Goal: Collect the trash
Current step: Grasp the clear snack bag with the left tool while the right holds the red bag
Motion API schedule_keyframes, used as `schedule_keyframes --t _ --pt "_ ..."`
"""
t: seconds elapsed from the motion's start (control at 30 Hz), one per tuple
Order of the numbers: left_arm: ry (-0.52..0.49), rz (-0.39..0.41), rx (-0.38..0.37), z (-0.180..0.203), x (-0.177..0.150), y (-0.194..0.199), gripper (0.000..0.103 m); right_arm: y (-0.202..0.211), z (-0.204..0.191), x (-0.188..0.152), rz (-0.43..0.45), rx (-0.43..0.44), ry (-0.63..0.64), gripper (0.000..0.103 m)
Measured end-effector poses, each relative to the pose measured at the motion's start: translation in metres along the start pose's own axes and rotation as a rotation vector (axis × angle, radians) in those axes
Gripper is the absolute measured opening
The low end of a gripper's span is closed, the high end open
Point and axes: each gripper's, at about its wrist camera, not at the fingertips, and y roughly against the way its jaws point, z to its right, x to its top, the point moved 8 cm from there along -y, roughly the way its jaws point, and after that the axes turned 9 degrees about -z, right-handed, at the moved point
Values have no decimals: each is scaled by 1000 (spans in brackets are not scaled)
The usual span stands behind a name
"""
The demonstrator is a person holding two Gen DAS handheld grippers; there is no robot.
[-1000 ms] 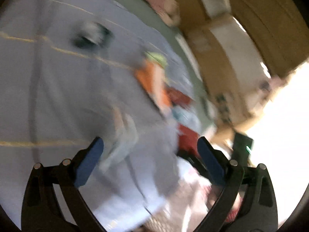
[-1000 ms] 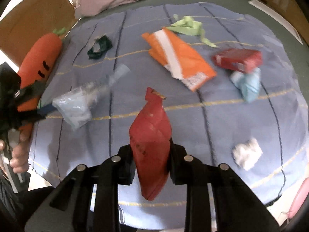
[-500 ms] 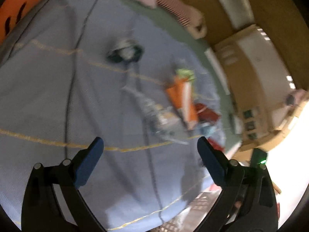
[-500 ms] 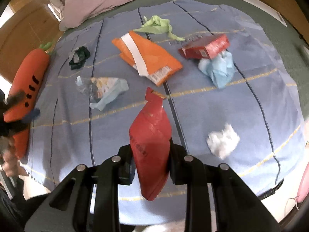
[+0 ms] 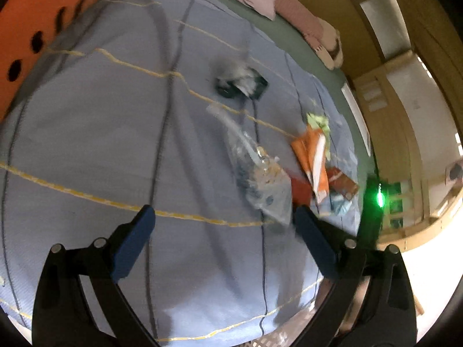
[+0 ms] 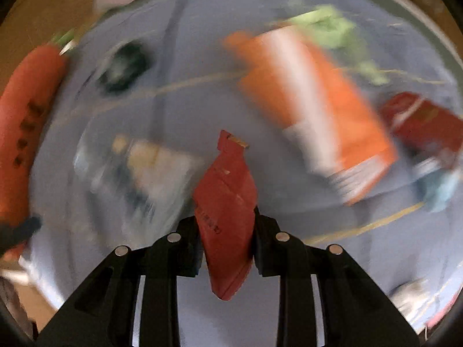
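The left gripper (image 5: pixel 222 225) was black plastic, with blue pads on its fingertips (image 5: pixel 131 241) and round silver screws on each finger. The right gripper (image 6: pixel 225 241) was black too, with four silver screws.

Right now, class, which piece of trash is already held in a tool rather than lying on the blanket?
The dark red wrapper, clamped upright in the right tool; the rest lie loose.

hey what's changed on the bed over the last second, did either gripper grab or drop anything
The left gripper let go of the clear plastic bag: a second ago it hung from that gripper at the left; now it lies on the blue blanket and the jaws stand open and empty. The right gripper stays shut on the red wrapper. The orange packet and red box lie where they were.
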Motion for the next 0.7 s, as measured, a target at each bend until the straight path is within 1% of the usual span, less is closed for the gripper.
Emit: schedule_keyframes --t 0.07,0.1,0.13,0.2,0.27,0.33,0.4,0.43,0.5,0.6,0.7 --pt "24 25 17 -7 4 6 97 -1 -28 -16 -45 98 53 28" --pt "31 32 22 -10 5 7 97 -1 -44 -28 -83 167 80 28" --pt "40 42 32 -13 8 7 97 0 -57 -39 -117 218 106 28" --pt "45 48 54 -15 11 5 98 4 -73 -58 -154 267 155 28" --pt "48 53 93 -17 16 -2 98 10 -76 -71 -158 252 184 28" --pt "42 50 103 -11 20 -13 99 25 -65 -79 -111 203 185 28" --pt "12 29 83 2 25 -30 99 37 -51 -83 -72 179 157 28" --pt "-2 16 72 11 26 -40 99 48 -38 -87 -43 175 124 28" --pt "-19 -3 66 23 25 -54 99 59 -24 -93 -12 178 91 28" --pt "-73 -38 119 41 17 -79 99 74 -1 -106 27 167 45 28" --pt "-155 -51 214 50 10 -102 99 79 15 -114 43 170 7 28"
